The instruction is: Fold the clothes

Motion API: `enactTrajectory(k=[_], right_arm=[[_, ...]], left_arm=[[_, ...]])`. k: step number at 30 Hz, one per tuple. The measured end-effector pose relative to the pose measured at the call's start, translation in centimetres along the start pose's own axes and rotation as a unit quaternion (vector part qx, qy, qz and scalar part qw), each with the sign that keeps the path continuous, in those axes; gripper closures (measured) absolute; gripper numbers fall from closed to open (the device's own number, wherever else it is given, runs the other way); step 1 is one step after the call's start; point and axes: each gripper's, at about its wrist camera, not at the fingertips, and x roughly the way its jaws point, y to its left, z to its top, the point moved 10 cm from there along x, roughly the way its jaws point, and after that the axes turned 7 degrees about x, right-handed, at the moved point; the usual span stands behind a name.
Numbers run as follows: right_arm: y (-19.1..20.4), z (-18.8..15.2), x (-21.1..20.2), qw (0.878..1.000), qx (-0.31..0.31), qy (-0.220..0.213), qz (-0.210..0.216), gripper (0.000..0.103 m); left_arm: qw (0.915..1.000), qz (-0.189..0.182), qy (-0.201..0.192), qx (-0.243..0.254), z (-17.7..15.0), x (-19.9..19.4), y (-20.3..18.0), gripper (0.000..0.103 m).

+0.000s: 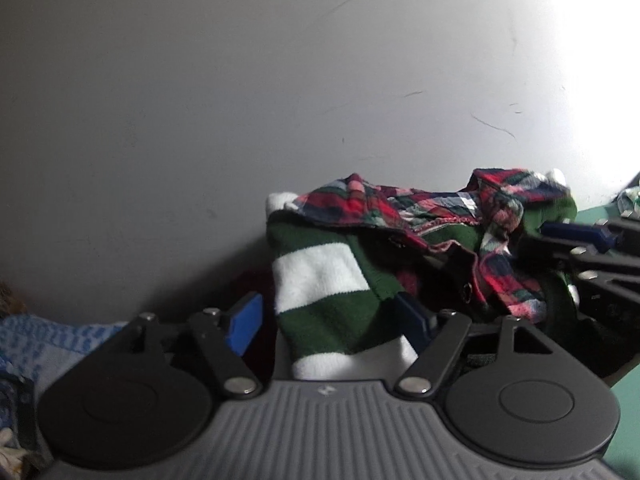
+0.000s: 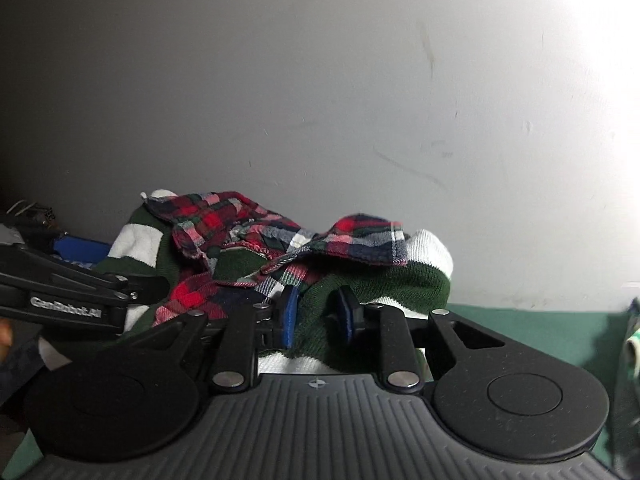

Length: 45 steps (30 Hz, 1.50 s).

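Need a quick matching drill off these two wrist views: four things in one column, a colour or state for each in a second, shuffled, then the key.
Column 1
1. left gripper
2. right gripper
3. striped knit
4. plaid garment

Column 2
A. red, navy and white checks, crumpled on top of the pile
B. jaws wide apart, pads not pressing on the fabric between them
C. green and white bands, underneath
D. jaws pinched on a fold of green knit

Pairs: 1-B, 2-D, 3-C, 4-A
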Motion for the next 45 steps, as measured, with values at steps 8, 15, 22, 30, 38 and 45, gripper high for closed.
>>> enactTrajectory(k=[8, 15, 22, 30, 38, 45], right_arm=[[-0.1, -2.7, -5.7, 0.999, -0.026, -0.025, 0.002, 0.076], [-0.6, -4.8, -0.5, 0.999, 0.035, 0.033, 0.010, 0.070], [0.2, -5.4, -4.1, 0.999, 0.038, 0.010, 0.003, 0.069], [-0.6, -12.7, -9.7, 0.994, 0.063, 0.058, -0.073, 0.050], [-1.5, -17.0, -14.2, 0.986, 0.090, 0.092, -0.103, 0.034], [-0.9, -18.2, -17.4, 0.986, 0.093, 0.087, -0.110, 0.022]], left_arm=[[0.9988, 0.013, -0.045, -0.011, -0.5, -4.2, -0.3, 0.030], [0.9998, -0.009, -0.016, -0.008, -3.0, -4.8, -2.2, 0.028], [0.9986, -0.016, 0.001, -0.051, -4.5, -6.8, -2.8, 0.025], [0.9977, -0.015, 0.000, -0.065, -6.9, -10.5, -7.4, 0.011], [0.9967, -0.021, 0.023, -0.075, -10.3, -13.7, -11.7, 0.004], [0.9965, -0.015, 0.036, -0.074, -12.7, -16.6, -13.9, 0.002]])
